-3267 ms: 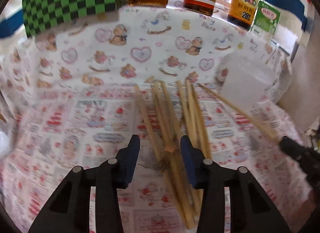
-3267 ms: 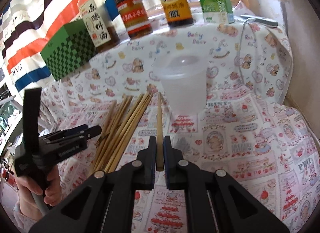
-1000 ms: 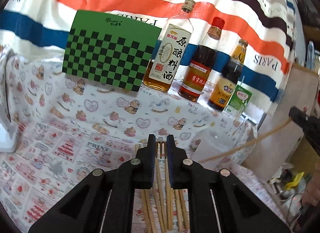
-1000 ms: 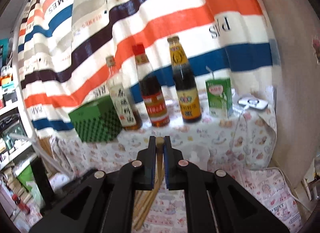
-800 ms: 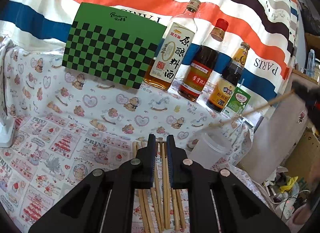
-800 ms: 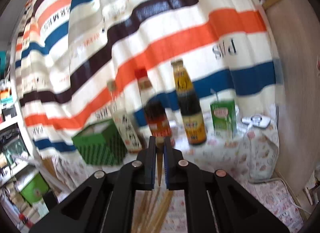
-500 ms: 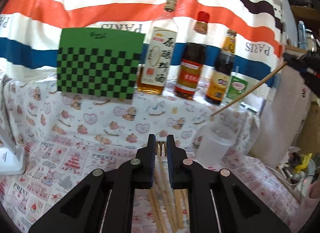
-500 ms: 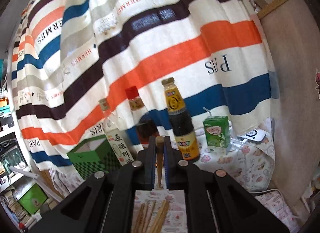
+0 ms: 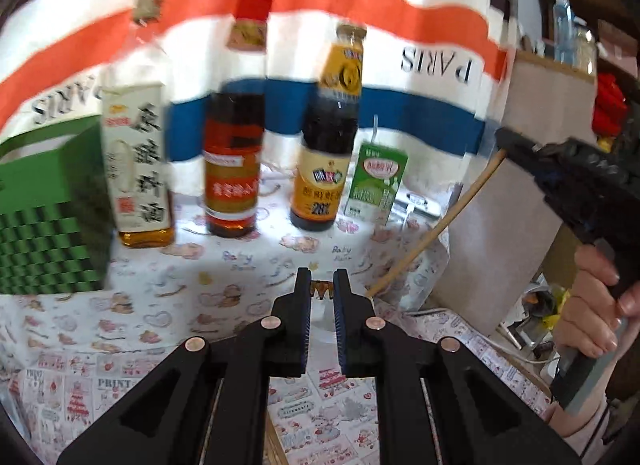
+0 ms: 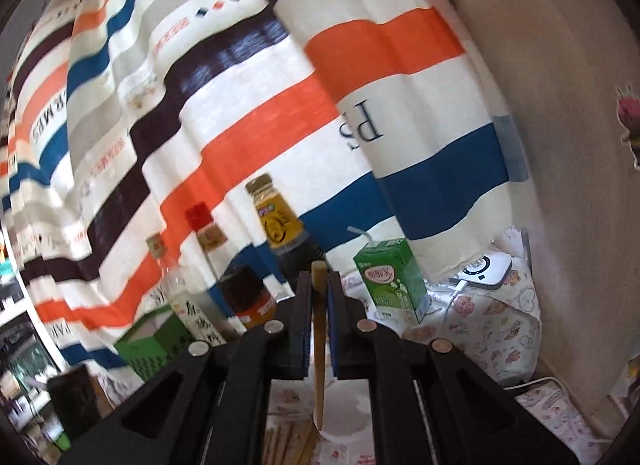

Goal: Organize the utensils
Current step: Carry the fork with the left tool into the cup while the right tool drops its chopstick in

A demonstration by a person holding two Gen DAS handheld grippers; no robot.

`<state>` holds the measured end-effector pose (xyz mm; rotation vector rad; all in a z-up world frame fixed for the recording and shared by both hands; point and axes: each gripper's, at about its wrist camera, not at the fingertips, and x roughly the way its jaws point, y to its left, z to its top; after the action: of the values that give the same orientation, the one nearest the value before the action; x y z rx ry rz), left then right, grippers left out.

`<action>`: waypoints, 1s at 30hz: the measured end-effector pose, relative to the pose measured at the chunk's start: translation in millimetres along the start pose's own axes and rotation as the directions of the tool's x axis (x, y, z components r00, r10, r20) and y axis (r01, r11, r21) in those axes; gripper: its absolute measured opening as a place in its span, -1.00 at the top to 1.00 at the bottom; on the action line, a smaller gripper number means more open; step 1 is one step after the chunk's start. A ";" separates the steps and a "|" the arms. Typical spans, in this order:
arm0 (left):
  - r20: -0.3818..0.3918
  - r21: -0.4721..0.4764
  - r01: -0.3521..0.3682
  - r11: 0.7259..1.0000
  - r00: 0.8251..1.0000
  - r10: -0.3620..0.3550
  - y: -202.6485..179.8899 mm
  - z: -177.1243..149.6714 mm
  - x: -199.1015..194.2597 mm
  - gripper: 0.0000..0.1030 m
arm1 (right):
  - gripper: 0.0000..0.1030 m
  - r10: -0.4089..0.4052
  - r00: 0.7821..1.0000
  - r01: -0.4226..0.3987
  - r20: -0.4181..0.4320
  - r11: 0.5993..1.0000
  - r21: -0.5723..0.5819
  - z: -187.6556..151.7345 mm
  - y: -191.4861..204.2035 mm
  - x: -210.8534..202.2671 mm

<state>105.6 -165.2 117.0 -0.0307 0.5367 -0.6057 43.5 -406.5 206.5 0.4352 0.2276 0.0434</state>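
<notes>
Right wrist view shows the right gripper (image 10: 319,279) clamped on one chopstick (image 10: 318,345), its lower tip above the plastic cup (image 10: 346,423). Left gripper (image 9: 320,285) is nearly together, holding nothing.

We see a worktop (image 9: 132,317) covered in a cartoon-print cloth, bears and hearts at the back, "PRINT" panels nearer us. Along the back edge, left to right in the left wrist view: green checkered box (image 9: 48,221), clear bottle of amber liquid with a white label (image 9: 138,169), red-capped bottle (image 9: 234,153), dark sauce bottle with a yellow label (image 9: 328,153), green drink carton (image 9: 378,185), each just beside the next. A white plastic cup (image 10: 346,419) stands on the cloth nearer us. Loose chopsticks (image 10: 290,445) lie flat just beside it. A small white device (image 10: 486,269) with a cable sits at the back right corner.
</notes>
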 end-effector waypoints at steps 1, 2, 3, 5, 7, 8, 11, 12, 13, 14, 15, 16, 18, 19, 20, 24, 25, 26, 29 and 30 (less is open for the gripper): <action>-0.016 -0.009 0.013 1.000 1.000 -0.013 0.7 -0.1 7.0 0.81 | 0.88 -0.016 1.000 0.016 0.000 1.000 0.001 -0.6 -1.2 2.7; -0.024 -0.020 0.019 1.000 1.000 -0.020 1.9 -1.8 11.9 0.81 | 0.88 -0.040 0.999 0.040 0.000 0.999 0.003 -1.7 -3.6 5.9; -0.029 -0.029 0.025 0.999 0.999 -0.026 2.9 -4.2 16.4 0.81 | 0.88 -0.058 0.998 0.058 -0.001 0.998 0.004 -3.3 -6.5 10.3; -0.047 -0.042 0.040 0.998 0.998 -0.042 4.4 -9.4 28.0 0.81 | 0.88 -0.069 0.997 0.069 -0.027 0.998 0.011 -6.2 -12.7 21.6; -0.066 -0.036 0.031 0.999 0.997 -0.034 4.4 -13.6 40.4 0.81 | 0.88 -0.066 0.996 0.068 -0.062 0.997 0.037 -9.6 -21.6 33.2; -0.080 -0.031 0.021 0.999 0.997 -0.023 4.1 -15.5 48.1 0.81 | 0.88 -0.066 0.995 0.070 -0.080 0.996 0.049 -11.6 -25.6 38.7; -0.113 -0.027 0.007 1.000 0.994 -0.010 6.3 -19.6 66.0 0.81 | 0.88 -0.068 0.989 0.078 -0.132 0.995 0.070 -16.9 -35.8 53.0; -0.121 -0.033 0.005 0.999 0.993 -0.009 8.0 -20.3 71.1 0.81 | 0.88 -0.070 0.987 0.082 -0.146 0.994 0.078 -18.6 -39.1 57.4; -0.133 -0.044 0.006 0.999 0.991 -0.012 10.3 -20.5 76.9 0.81 | 0.88 -0.071 0.985 0.084 -0.156 0.993 0.082 -20.2 -41.2 60.1; -0.144 -0.052 0.010 0.999 0.989 -0.017 12.9 -20.4 82.5 0.81 | 0.88 -0.074 0.982 0.090 -0.173 0.993 0.082 -22.5 -43.1 64.6; -0.152 -0.058 0.014 0.998 0.988 -0.023 14.6 -19.8 87.0 0.81 | 0.88 -0.082 0.979 0.098 -0.187 0.992 0.078 -24.7 -44.2 68.0; -0.165 -0.064 0.022 0.998 0.986 -0.032 16.8 -19.4 91.6 0.81 | 0.88 -0.095 0.974 0.112 -0.205 0.991 0.074 -27.0 -45.6 72.0; -0.188 -0.071 0.035 0.997 0.981 -0.048 19.4 -19.4 98.3 0.81 | 0.88 -0.110 0.967 0.130 -0.231 0.989 0.076 -30.6 -48.7 78.3; -0.194 -0.073 0.033 0.997 0.980 -0.046 20.5 -19.3 100.8 0.81 | 0.87 -0.112 0.964 0.134 -0.242 0.988 0.075 -31.4 -49.7 80.1; -0.198 -0.072 0.030 0.997 0.979 -0.044 21.0 -19.2 103.3 0.81 | 0.87 -0.115 0.960 0.138 -0.255 0.988 0.073 -32.2 -51.2 82.4; -0.208 -0.081 0.023 0.996 0.977 -0.039 22.9 -18.0 110.1 0.81 | 0.84 -0.122 0.948 0.160 -0.294 0.981 0.109 -35.9 -62.2 90.6; -0.209 -0.080 0.021 0.997 0.977 -0.037 22.4 -17.7 110.8 0.81 | 0.84 -0.125 0.946 0.167 -0.299 0.979 0.118 -36.3 -64.2 91.8; -0.206 -0.077 0.016 0.997 0.978 -0.032 21.7 -17.7 110.9 0.81 | 0.84 -0.130 0.943 0.175 -0.305 0.976 0.126 -36.8 -66.4 92.6; -0.182 -0.077 -0.008 0.997 0.983 -0.006 20.7 -17.8 104.3 0.81 | 0.48 -0.121 0.935 0.175 -0.333 0.975 0.137 -35.8 -69.4 93.5; -0.173 -0.064 -0.002 0.998 0.985 -0.009 18.8 -17.5 101.4 0.81 | 0.34 -0.117 0.935 0.172 -0.334 0.975 0.139 -34.7 -68.7 92.1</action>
<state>177.0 -203.2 50.8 -0.0394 0.7249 -0.5974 124.8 -446.2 127.6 0.5762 0.5917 -0.0499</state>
